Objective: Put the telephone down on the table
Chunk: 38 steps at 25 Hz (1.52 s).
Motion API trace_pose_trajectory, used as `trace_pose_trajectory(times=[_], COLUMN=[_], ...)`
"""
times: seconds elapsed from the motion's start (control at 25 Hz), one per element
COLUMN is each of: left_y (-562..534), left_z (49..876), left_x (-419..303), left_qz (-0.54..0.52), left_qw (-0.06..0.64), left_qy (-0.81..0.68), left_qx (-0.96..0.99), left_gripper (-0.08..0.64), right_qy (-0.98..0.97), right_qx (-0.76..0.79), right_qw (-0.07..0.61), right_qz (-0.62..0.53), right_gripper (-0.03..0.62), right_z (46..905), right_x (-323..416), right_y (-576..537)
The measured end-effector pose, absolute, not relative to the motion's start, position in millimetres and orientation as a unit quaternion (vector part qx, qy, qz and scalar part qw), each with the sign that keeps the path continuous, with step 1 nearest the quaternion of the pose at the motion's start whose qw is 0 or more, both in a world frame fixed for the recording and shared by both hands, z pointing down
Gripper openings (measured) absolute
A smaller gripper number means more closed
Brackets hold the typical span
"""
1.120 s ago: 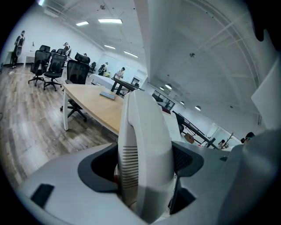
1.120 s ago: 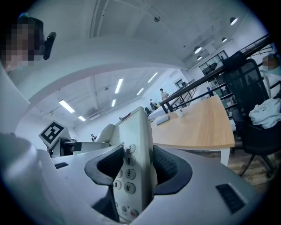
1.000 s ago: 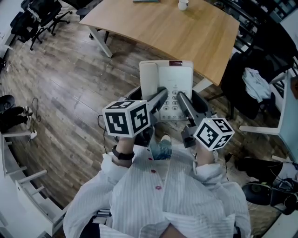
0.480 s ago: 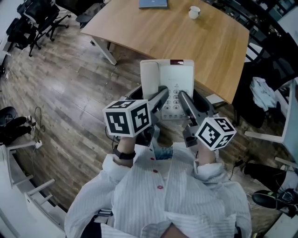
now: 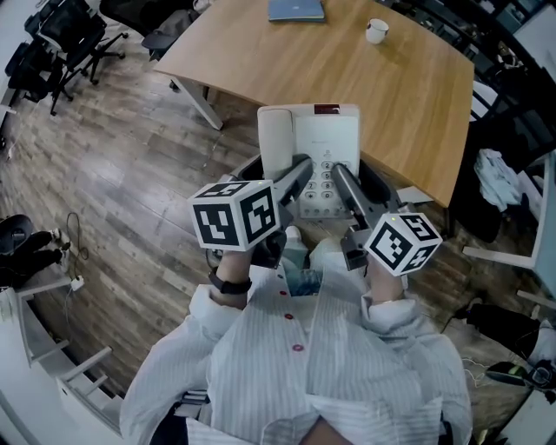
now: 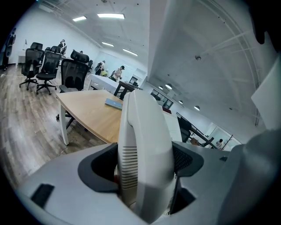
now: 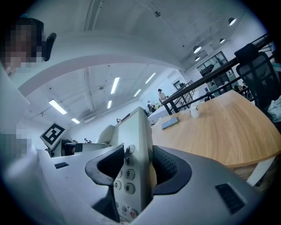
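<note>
I carry a white desk telephone [image 5: 309, 156] in the air in front of me, just short of the wooden table [image 5: 347, 69]. My left gripper [image 5: 300, 174] is shut on its left side, where the handset [image 6: 142, 154] lies in its cradle. My right gripper [image 5: 340, 178] is shut on the right edge by the keypad [image 7: 127, 176]. The phone hangs above the floor at the table's near edge. In the right gripper view the telephone [image 7: 131, 145] stands between the dark jaw pads, and the table [image 7: 219, 132] stretches off to the right.
On the far part of the table lie a blue book [image 5: 295, 9] and a white cup [image 5: 376, 30]. Black office chairs [image 5: 52, 39] stand at the far left on the wood floor. A chair with cloth [image 5: 499, 169] is at the right.
The table has drawn closer and slid lower in the head view as I walk toward it. Both grippers keep the same hold on the telephone.
</note>
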State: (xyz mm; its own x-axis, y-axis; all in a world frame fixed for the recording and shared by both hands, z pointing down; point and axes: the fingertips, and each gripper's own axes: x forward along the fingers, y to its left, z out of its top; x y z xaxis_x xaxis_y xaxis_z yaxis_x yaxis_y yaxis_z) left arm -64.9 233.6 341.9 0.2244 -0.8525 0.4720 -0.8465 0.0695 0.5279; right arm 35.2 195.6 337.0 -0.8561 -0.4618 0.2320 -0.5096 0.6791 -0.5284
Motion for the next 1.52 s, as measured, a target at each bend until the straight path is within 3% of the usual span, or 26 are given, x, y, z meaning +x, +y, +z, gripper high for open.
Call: trace_pose_trajectory(times=[0.6, 1.52], left_y=[195.3, -27.8], left_z=[357.9, 353.6], left_x=[-108.2, -143.6], left_qz=[0.006, 0.032], left_qw=[0.399, 0.409], left_qy=[-0.61, -0.59], left_qx=[0.685, 0.695], left_gripper=[0.364, 0.364], right_qy=[-0.904, -0.888], right_qx=[0.28, 0.304], right_qw=[0.045, 0.039], right_qz=[0.319, 0.343], right_gripper=[0.216, 0.216], right_z=[352.1, 350.6], right_x=[-6.2, -40.5], right_y=[159.9, -58.2])
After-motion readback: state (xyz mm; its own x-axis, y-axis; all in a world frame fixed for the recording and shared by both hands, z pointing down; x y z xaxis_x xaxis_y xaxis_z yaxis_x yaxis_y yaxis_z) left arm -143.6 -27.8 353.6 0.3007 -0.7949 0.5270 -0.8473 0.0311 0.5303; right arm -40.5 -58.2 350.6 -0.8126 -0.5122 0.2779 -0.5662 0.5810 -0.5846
